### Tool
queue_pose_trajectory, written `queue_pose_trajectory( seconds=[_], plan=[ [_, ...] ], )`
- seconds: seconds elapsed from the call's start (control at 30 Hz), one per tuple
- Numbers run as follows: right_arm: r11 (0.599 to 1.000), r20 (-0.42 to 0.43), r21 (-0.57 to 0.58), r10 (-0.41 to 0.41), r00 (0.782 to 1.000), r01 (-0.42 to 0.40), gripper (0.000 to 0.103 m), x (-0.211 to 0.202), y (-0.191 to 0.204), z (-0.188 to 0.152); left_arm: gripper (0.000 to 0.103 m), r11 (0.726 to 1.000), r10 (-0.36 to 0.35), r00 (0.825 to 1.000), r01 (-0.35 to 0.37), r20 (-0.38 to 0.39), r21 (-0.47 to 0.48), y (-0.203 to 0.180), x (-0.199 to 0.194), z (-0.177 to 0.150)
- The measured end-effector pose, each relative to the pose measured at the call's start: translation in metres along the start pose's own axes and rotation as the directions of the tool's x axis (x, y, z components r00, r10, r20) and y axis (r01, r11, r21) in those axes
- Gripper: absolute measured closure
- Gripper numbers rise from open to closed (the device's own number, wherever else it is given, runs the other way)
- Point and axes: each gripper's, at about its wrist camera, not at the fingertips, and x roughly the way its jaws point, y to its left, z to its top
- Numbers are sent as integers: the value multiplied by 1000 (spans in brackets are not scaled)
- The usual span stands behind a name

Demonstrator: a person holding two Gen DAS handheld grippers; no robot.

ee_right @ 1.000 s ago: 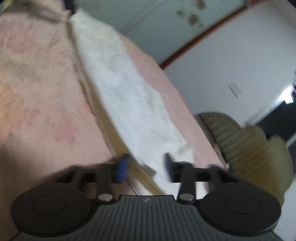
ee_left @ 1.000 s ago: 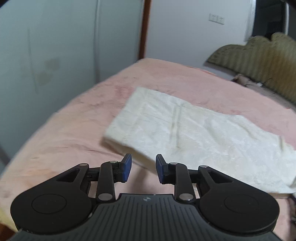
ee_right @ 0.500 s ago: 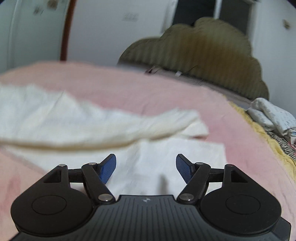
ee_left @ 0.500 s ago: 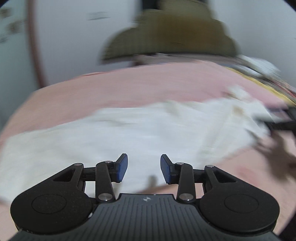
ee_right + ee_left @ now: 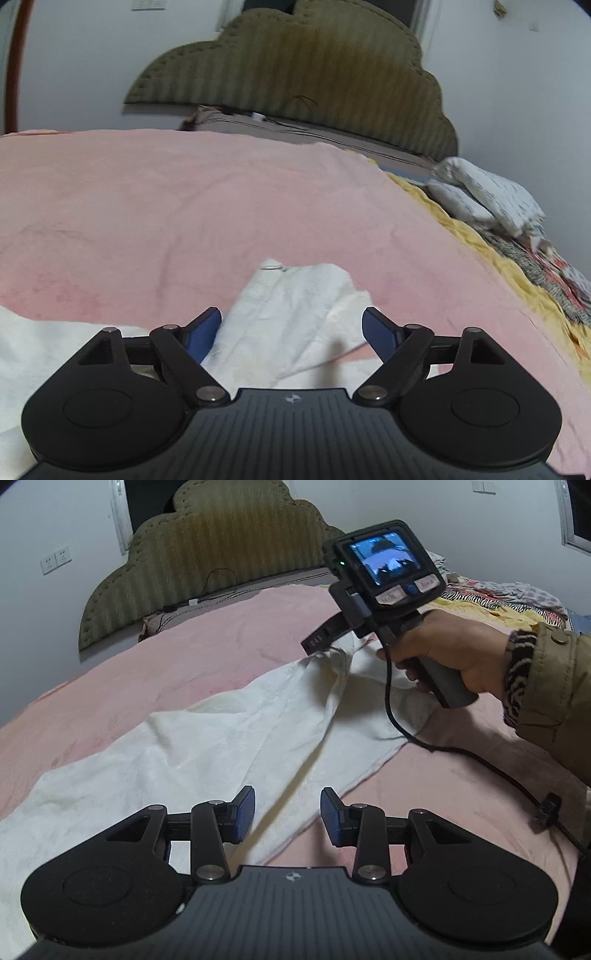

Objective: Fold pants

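Pink bed (image 5: 184,206): R gripper (image 5: 291,325) opening wide, L gripper (image 5: 288,812) part-open, both empty over white pants (image 5: 229,746).

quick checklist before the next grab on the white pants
1. Left gripper free: ok, jaws apart, nothing between the pads.
2. Right gripper free: ok, jaws have just been opening; the pants' bunched end lies ahead of them, unpinched.
3. White pants flat on the pink blanket: not ok, creased and bunched near the right hand.
4. Black cable clear of the fabric: not ok, it crosses the pants' edge.
5. Fold line set: cannot tell.
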Motion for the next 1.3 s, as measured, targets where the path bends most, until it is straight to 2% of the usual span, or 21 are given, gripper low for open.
queue_pose_trajectory(
  seconds=[0.07, 0.2, 0.27, 0.37, 0.4, 0.47, 0.5, 0.57, 0.67, 0.77, 0.83, 0.9, 0.93, 0.97, 1.03, 1.07, 1.13, 1.17, 1.23, 1.27, 1.3],
  plan=[
    [996, 7, 88, 20, 1000, -21, 19, -5, -20, -6, 59, 1000, 3, 1000, -4, 24, 23, -2, 8, 5],
    [958, 9, 246, 149, 989, -147, 19, -12, -60, -18, 59, 998, -6, 1000, 5, 26, 56, -10, 33, 16],
    [951, 1, 277, 144, 990, -139, 19, -10, -74, -21, 59, 996, 16, 1000, -18, 19, 86, -17, 46, 21],
    [945, -40, 323, 65, 997, -49, 19, -5, -92, -27, 59, 989, 41, 999, -46, 35, 143, -25, 54, 21],
    [929, -54, 368, 71, 996, -46, 19, -3, -101, -32, 59, 986, 48, 998, -54, 41, 160, -27, 56, 21],
    [870, -15, 473, 164, 986, -138, 19, -4, -117, -40, 59, 981, 58, 997, -66, 49, 183, -30, 61, 22],
    [827, 14, 525, 229, 973, -202, 19, -4, -124, -46, 59, 979, 62, 997, -71, 50, 194, -31, 63, 22],
    [764, 38, 587, 305, 952, -268, 19, -4, -131, -52, 59, 975, 69, 996, -79, 54, 209, -33, 67, 23],
    [684, 66, 648, 388, 919, -335, 18, -4, -139, -59, 59, 967, 62, 996, -76, 65, 243, -39, 68, 23],
    [575, 83, 725, 473, 877, -379, 18, -6, -147, -64, 59, 958, 33, 997, -53, 75, 283, -44, 66, 21],
    [491, 104, 767, 541, 835, -414, 18, -8, -150, -68, 59, 947, 35, 996, -60, 86, 315, -48, 68, 20],
    [440, 100, 781, 611, 785, -443, 18, -7, -144, -69, 59, 938, 48, 994, -77, 94, 338, -52, 72, 19],
    [414, 92, 788, 653, 752, -455, 18, -3, -139, -70, 59, 936, 51, 994, -80, 94, 342, -54, 74, 19],
    [395, 87, 789, 687, 722, -471, 18, 0, -133, -70, 59, 937, 49, 995, -78, 91, 341, -55, 77, 20],
    [391, 83, 779, 710, 699, -491, 18, 5, -121, -68, 59, 942, 40, 995, -67, 88, 328, -53, 79, 21],
    [387, 90, 776, 713, 695, -497, 18, 8, -118, -66, 59, 945, 32, 996, -59, 87, 322, -53, 79, 22],
    [368, 125, 788, 690, 713, -494, 18, 13, -119, -65, 59, 947, 25, 996, -52, 88, 316, -52, 80, 24],
    [368, 145, 790, 664, 733, -490, 18, 14, -122, -63, 59, 947, 25, 996, -52, 88, 316, -51, 81, 24],
    [413, 169, 780, 586, 793, -471, 18, 15, -130, -60, 59, 948, 21, 996, -49, 89, 316, -51, 83, 25],
    [432, 176, 775, 554, 814, -462, 20, 16, -133, -60, 59, 947, 18, 996, -46, 91, 319, -51, 84, 26],
    [446, 180, 774, 525, 831, -450, 33, 17, -136, -60, 59, 944, 10, 996, -41, 94, 327, -52, 84, 26]
  ],
)
